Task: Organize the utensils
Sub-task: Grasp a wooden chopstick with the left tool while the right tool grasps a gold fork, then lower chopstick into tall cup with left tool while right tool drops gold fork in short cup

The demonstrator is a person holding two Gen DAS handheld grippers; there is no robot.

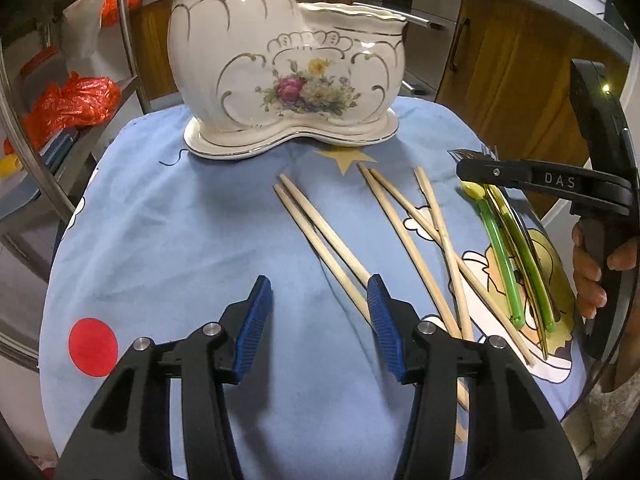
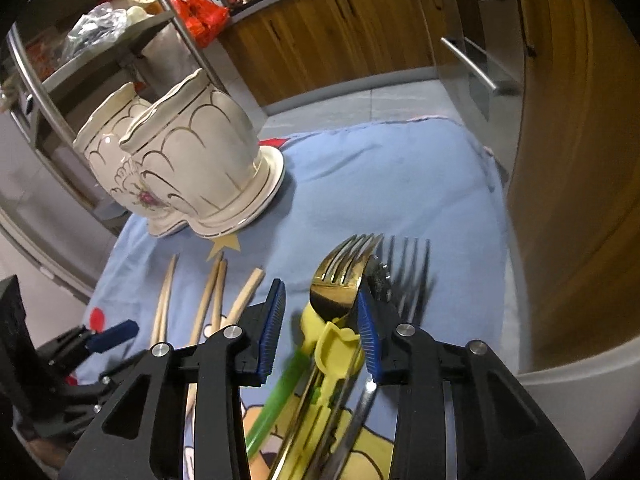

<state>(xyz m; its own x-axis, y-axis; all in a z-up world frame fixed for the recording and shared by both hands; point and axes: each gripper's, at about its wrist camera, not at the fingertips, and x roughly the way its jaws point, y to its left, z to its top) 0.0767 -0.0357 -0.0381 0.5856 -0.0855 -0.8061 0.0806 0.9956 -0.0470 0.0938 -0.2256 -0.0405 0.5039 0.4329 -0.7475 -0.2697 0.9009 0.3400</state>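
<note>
right gripper (image 2: 320, 328): jaws hanging apart around the fork bundle (image 2: 340, 280), pads not pressing yet; an off-centre squeeze is risking scattered forks.
left gripper (image 1: 316, 320): jaws released, empty, hovering beside the chopsticks (image 1: 320, 232) at 2 o'clock, risking a nudge.

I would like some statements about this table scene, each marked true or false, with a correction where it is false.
1. The ceramic holder stands upright on the blue cloth. True.
2. The wooden chopsticks are already inside the holder. False: they lie loose on the cloth.
3. The left gripper holds a chopstick. False: nothing is between its blue pads.
4. The forks lie between the fingers of the right gripper. True.
5. The holder is plain white. False: it bears painted flowers and gold lines.
</note>
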